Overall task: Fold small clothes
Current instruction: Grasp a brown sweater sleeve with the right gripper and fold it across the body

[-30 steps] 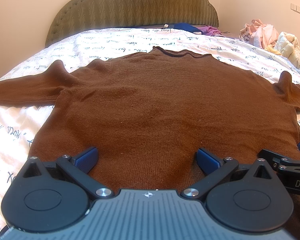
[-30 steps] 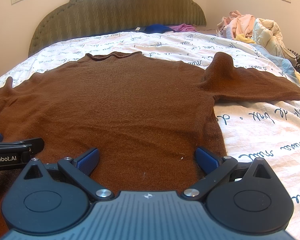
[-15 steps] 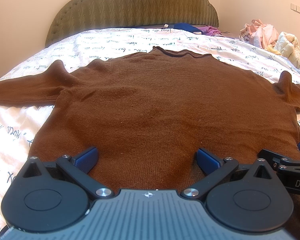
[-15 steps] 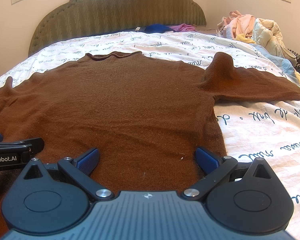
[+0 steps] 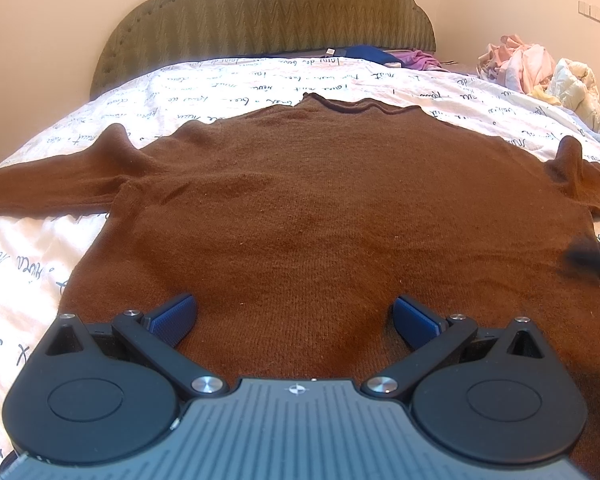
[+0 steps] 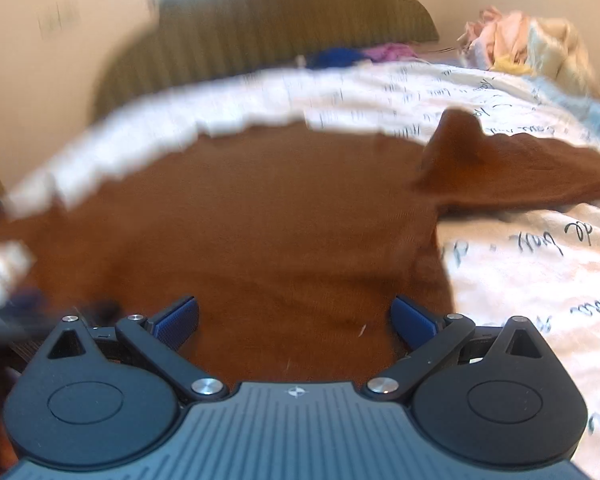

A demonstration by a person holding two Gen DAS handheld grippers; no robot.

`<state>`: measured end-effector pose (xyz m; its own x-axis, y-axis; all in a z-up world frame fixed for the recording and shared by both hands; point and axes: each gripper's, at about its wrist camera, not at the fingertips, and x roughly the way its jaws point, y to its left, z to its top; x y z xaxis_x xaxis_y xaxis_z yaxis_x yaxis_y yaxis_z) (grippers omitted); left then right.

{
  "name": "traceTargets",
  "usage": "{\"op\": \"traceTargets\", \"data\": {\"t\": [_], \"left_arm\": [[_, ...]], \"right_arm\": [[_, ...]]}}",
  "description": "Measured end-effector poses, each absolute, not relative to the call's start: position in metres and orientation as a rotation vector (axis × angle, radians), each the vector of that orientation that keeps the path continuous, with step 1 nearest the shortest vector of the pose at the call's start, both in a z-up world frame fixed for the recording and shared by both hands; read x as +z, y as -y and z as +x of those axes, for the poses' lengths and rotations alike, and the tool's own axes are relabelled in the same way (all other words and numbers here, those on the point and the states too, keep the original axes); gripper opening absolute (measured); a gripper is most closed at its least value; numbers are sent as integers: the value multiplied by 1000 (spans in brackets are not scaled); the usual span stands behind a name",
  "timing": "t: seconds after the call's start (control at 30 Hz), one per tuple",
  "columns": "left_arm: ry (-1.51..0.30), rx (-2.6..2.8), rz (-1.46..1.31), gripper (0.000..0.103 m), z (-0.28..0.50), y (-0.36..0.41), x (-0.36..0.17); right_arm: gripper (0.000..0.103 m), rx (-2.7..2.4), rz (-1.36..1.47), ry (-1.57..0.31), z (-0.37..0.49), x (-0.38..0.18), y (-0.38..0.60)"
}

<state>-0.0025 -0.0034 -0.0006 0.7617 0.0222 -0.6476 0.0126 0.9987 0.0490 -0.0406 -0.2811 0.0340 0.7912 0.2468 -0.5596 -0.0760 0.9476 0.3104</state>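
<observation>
We find a brown knitted long-sleeved sweater (image 5: 332, 216) lying flat and spread out on a white bedspread printed with dark script (image 5: 32, 248), neckline toward the olive-green padded headboard (image 5: 268, 12), both sleeves extended sideways. The left gripper (image 5: 294, 314) sits low at the sweater's hem, its blue-padded jaws spread wide apart and grasping nothing, brown knit showing between them. The right gripper (image 6: 294, 314) sits likewise at the hem nearer the sweater's right edge, jaws released and wide, nothing held. The right wrist view is heavily blurred. We note a heap of pale crumpled clothing (image 5: 536, 72) at the bed's far right side, and blue and purple garments (image 5: 388, 55) against the headboard.
</observation>
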Motion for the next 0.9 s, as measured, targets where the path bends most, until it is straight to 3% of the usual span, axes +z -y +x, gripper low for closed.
{"op": "traceTargets", "data": {"t": [0.17, 0.33, 0.5, 0.67, 0.7, 0.73, 0.77, 0.8, 0.83, 0.9], "left_arm": [[-705, 5, 49, 103, -2, 3, -1], [-705, 3, 46, 103, -1, 4, -1], [-704, 2, 43, 103, -1, 3, -1], [-704, 2, 43, 103, -1, 3, -1], [-704, 2, 43, 103, -1, 3, -1], [-704, 2, 43, 103, -1, 3, -1], [-704, 2, 43, 103, -1, 3, -1], [-704, 2, 43, 103, -1, 3, -1], [-704, 2, 42, 103, -1, 3, -1], [-704, 1, 40, 103, -1, 3, -1]], "right_arm": [[103, 85, 702, -431, -38, 65, 449], [103, -238, 1088, -239, -58, 41, 618], [102, -359, 1204, -285, -58, 0, 684], [84, -392, 1149, -334, -35, -13, 689], [74, -401, 1139, -339, -32, -12, 692], [56, -419, 1126, -346, -27, -13, 693], [45, -432, 1111, -356, -23, -14, 693], [17, -448, 1093, -363, -20, -14, 695], [5, -468, 1074, -367, -18, -14, 695], [5, -487, 1025, -357, -16, -7, 690]]}}
